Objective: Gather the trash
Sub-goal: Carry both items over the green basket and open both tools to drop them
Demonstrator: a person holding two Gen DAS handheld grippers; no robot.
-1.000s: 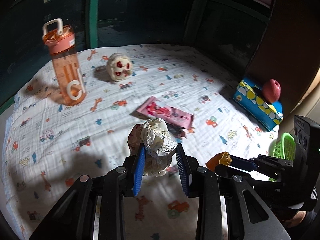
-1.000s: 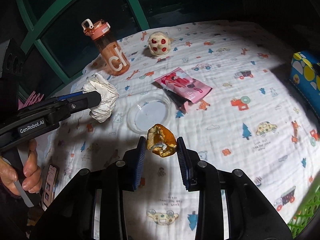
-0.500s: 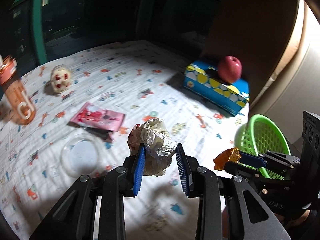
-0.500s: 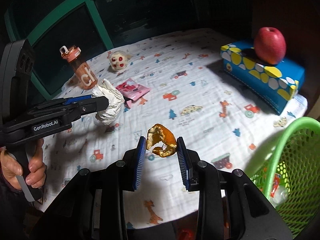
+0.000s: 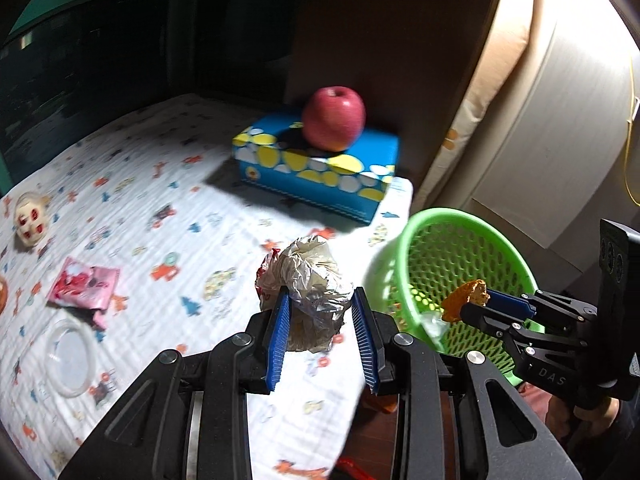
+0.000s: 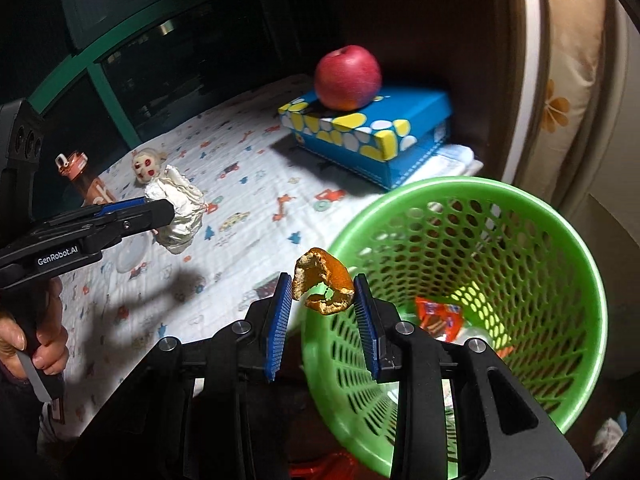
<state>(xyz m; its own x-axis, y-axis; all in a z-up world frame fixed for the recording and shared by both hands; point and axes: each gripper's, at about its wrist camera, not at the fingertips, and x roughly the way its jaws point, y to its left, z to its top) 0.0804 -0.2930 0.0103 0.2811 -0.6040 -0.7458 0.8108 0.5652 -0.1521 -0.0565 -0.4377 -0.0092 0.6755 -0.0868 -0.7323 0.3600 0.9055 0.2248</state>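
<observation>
My left gripper [image 5: 318,300] is shut on a crumpled ball of whitish paper [image 5: 308,276], held above the printed cloth near the table's right edge. The same ball [image 6: 176,208] shows at the left of the right wrist view, in the left gripper [image 6: 160,210]. My right gripper [image 6: 322,288] is shut on a curled orange peel [image 6: 322,284], which hangs over the near rim of the green mesh basket [image 6: 540,220]. In the left wrist view the peel [image 5: 466,304] sits over the basket [image 5: 440,248], in the right gripper [image 5: 480,304]. Red wrappers [image 6: 438,316] lie in the basket's bottom.
A blue dotted box [image 5: 320,168] with a red apple [image 5: 334,118] on top stands at the back. A pink wrapper [image 5: 84,286], a clear lid [image 5: 70,356] and a small round toy [image 5: 30,220] lie on the cloth. An orange bottle [image 6: 80,176] stands far left.
Both grippers have swung right, from over the middle of the cloth to the table's right edge. The basket has come into full view and the peel now hangs over it.
</observation>
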